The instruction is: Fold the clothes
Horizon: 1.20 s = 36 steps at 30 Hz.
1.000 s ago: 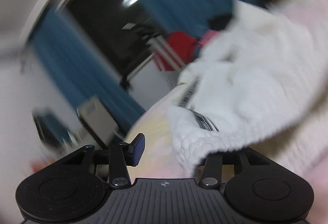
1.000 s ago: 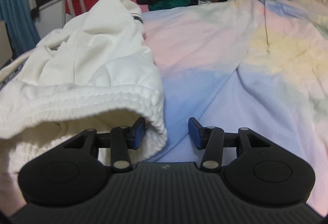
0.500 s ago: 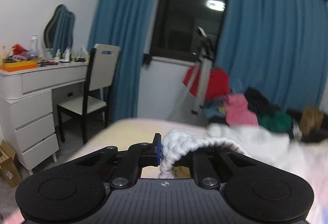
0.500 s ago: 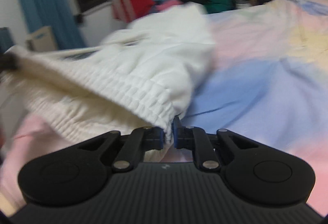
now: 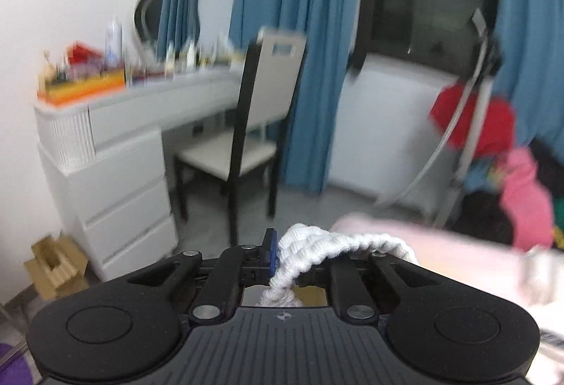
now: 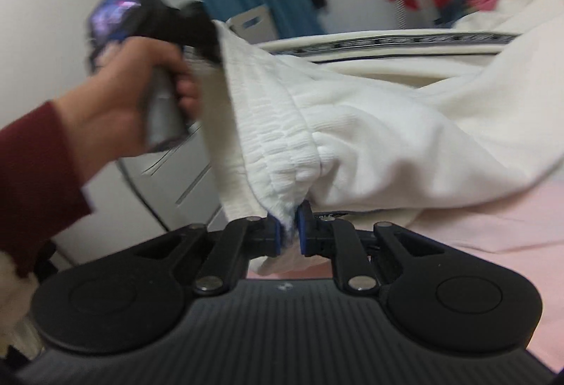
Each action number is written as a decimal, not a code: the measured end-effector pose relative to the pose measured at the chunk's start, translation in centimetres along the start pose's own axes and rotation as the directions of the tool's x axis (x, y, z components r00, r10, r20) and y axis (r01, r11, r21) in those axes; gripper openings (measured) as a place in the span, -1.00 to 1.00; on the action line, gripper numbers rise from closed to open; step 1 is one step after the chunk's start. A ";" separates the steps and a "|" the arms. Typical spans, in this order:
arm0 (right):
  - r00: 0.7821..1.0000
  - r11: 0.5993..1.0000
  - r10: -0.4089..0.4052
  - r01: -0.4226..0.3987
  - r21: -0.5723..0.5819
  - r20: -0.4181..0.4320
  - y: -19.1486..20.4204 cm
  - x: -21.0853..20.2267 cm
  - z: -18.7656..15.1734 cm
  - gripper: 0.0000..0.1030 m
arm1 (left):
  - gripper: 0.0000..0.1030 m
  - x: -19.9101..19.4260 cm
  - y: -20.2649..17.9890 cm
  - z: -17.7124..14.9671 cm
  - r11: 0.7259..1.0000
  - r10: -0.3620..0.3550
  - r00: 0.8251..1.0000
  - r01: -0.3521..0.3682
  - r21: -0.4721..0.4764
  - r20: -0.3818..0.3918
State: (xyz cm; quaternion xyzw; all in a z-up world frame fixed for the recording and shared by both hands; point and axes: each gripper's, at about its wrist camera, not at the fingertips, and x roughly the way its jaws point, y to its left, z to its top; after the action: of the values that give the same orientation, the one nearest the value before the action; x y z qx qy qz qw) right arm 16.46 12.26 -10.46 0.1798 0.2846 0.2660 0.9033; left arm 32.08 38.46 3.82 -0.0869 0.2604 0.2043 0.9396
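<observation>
Garment: white trousers (image 6: 370, 124), waistband stretched in the air between both grippers, legs trailing onto the bed (image 6: 493, 226).
Right gripper (image 6: 289, 233): jaws nearly closed, pinching the ribbed waistband edge.
Left gripper (image 5: 278, 253): jaws clamped on the other end of the band; the person's left hand (image 6: 141, 92) grips its handle.
Risk: thick elastic may slip from a narrow pinch under tension; the trailing legs could bunch or drag off the bed edge.
Materials: soft heavy knit, gathered elastic band, dark patterned side stripe (image 6: 405, 41); smooth pastel bed sheet.
Surroundings: white desk (image 5: 116, 124), chair (image 5: 246, 124), blue curtain (image 5: 303, 32).
</observation>
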 end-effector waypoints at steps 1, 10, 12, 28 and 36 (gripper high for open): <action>1.000 1.000 0.000 0.000 -0.002 -0.016 -0.2 0.9 0.1 -0.71 | -0.80 1.5 0.4 -0.7 1.000 -0.001 1.000 0.001 -0.018 -0.027; 0.996 0.993 0.058 -0.065 -0.099 -0.069 0.0 1.6 0.9 0.13 | -0.10 4.7 2.3 -3.3 0.997 0.006 0.995 -0.014 -0.079 -0.103; 0.996 0.990 0.055 -0.063 -0.123 -0.068 0.6 0.8 0.5 0.66 | 0.24 3.3 2.2 -3.5 0.996 0.076 0.990 -0.082 -0.043 -0.118; 0.984 0.959 -0.113 0.145 -0.243 0.139 -4.5 -17.3 6.6 0.65 | 0.84 -21.4 -7.3 -7.2 0.986 -0.086 0.996 0.084 0.144 0.002; 0.901 0.906 -0.348 0.395 -0.154 0.259 -13.7 -26.5 9.3 0.65 | 0.83 -27.8 -21.6 -13.2 0.906 -0.343 0.939 0.340 0.250 -0.032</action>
State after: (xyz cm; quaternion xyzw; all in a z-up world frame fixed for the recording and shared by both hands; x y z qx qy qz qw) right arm 8.89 -15.62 1.34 0.0580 0.1810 0.0934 0.9773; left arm 13.70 5.99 8.42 -0.0096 0.2588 0.0024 0.9659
